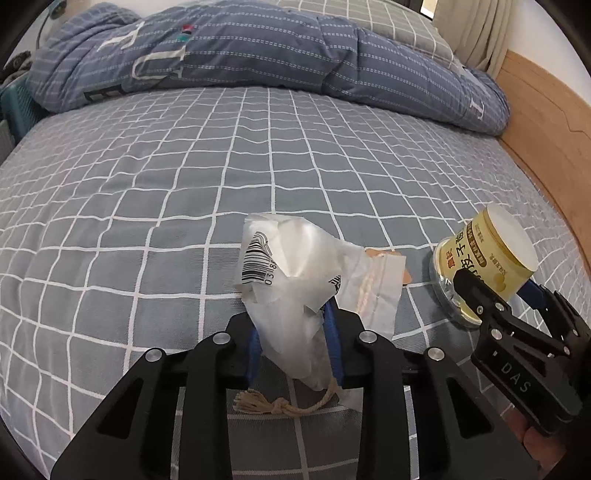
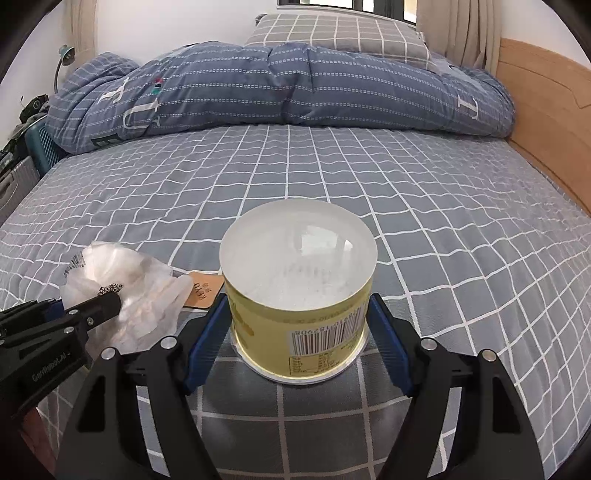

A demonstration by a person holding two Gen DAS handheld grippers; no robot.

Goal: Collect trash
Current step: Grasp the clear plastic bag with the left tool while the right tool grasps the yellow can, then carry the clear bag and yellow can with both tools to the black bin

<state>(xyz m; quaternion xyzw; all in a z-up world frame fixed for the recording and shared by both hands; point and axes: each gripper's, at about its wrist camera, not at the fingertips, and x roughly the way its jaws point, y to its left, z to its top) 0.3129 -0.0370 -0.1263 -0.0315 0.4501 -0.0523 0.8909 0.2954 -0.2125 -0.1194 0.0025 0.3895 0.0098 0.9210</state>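
A crumpled white plastic wrapper (image 1: 295,266) with a barcode lies on the grey checked bedsheet (image 1: 184,184). My left gripper (image 1: 291,314) is shut on it, the blue pads pinching its lower part. A beige string with a tassel (image 1: 280,404) trails out beneath, and a brown paper tag (image 1: 384,254) lies just behind. To the right stands a yellow can (image 1: 491,247) with a clear lid. In the right wrist view the can (image 2: 299,280) sits upright between the blue pads of my right gripper (image 2: 299,306), which press its sides. The left gripper (image 2: 107,299) and wrapper (image 2: 140,295) show at the left.
A folded blue quilt (image 2: 288,88) lies across the far part of the bed, with a checked pillow (image 2: 332,33) behind it. A wooden bed board (image 2: 546,110) runs along the right side. A teal crate (image 2: 40,147) and clutter stand off the bed's left edge.
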